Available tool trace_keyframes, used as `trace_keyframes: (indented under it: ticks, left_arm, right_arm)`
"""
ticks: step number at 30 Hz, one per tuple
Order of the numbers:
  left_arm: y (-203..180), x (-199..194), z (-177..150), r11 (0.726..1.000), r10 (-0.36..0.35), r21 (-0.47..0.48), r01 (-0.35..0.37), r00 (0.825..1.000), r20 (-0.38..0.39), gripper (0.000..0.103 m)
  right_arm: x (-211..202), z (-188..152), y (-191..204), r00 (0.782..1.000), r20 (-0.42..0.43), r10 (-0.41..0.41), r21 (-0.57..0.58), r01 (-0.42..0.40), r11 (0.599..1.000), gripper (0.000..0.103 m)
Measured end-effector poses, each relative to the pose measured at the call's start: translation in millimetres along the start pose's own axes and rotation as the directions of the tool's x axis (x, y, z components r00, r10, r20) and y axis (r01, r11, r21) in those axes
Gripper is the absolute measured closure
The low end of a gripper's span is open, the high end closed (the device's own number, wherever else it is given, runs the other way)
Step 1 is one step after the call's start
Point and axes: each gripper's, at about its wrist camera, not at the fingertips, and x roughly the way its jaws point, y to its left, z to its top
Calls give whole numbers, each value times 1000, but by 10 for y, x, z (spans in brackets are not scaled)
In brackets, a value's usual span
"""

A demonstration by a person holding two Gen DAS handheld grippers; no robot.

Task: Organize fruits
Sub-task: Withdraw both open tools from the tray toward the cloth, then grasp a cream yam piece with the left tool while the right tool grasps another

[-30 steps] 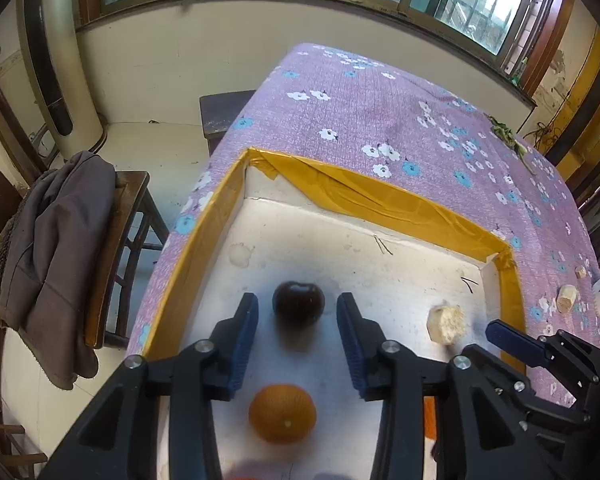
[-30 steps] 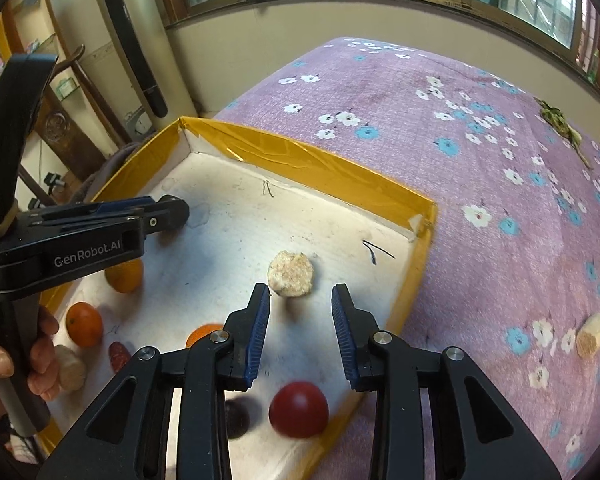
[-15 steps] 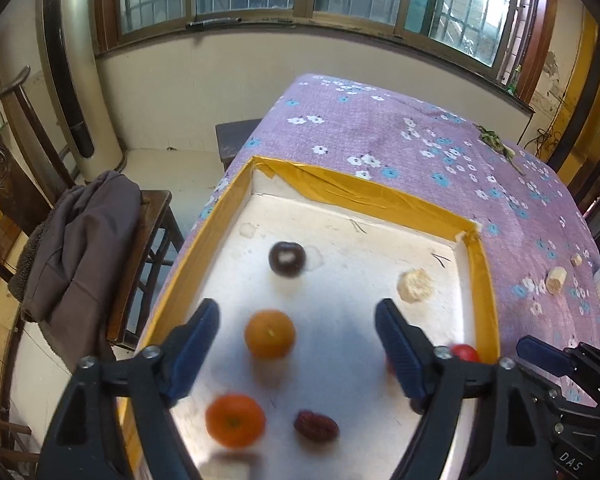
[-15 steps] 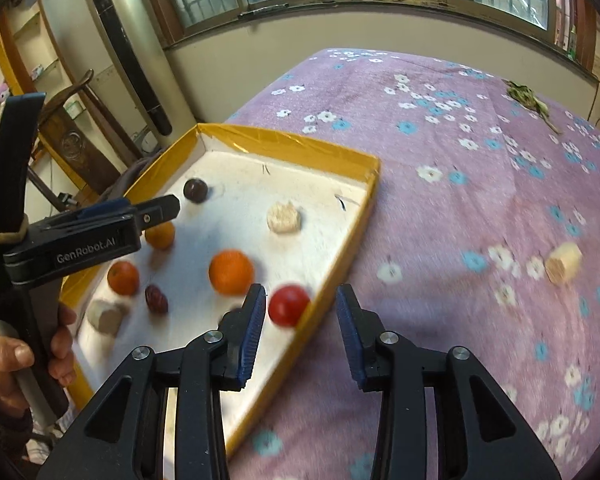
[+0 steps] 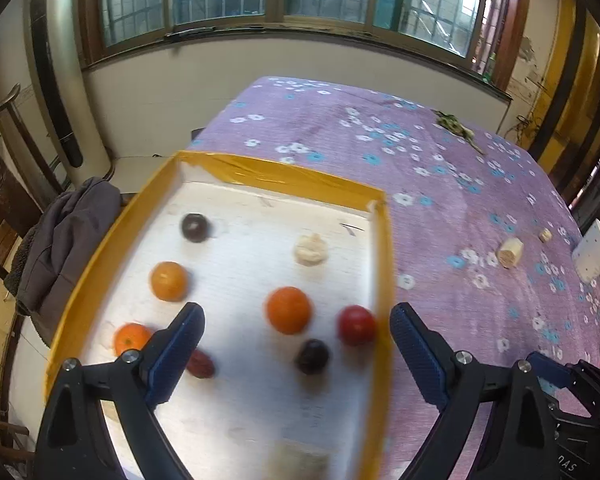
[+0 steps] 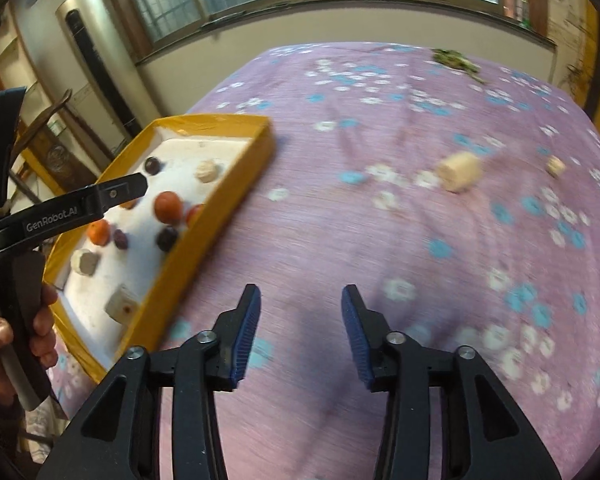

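two handheld grippers are hanging above a table covered in a purple flowered cloth [image 6: 380,248], and both have just been opening with nothing between their jaws: the left gripper [image 5: 296,354] is gaping wide over the near right corner of a yellow-rimmed tray [image 5: 382,256], the right gripper [image 6: 300,332] is partly spread over bare cloth. oranges, dark plums and a red fruit [image 5: 356,325] are sitting apart inside the tray, probably already sorted. a pale cylindrical chunk [image 6: 459,171] is lying on its side on the cloth, well off the tray's right edge, its long axis running toward the table's far right corner, likely next to collect.
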Motion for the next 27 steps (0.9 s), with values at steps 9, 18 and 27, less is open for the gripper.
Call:
trace_keyframes:
  ticks: [9,18,27]
  left_arm:
    - [-866,34,-69,991,-22,134,26,999,-27,5]
    - [-1533,171,-71,972,-23,230,39,997,-68,5]
    - [-1886,403,9,959,9,284,19,995,-98,5]
  right_arm:
    - [-349,-85,-909,994,64,-92,108,85,991,51]
    - [-372,413,-1976,969,142,-203,157,180,971,51]
    - [303,893,-2592,975,108,-195,142,179,974,51]
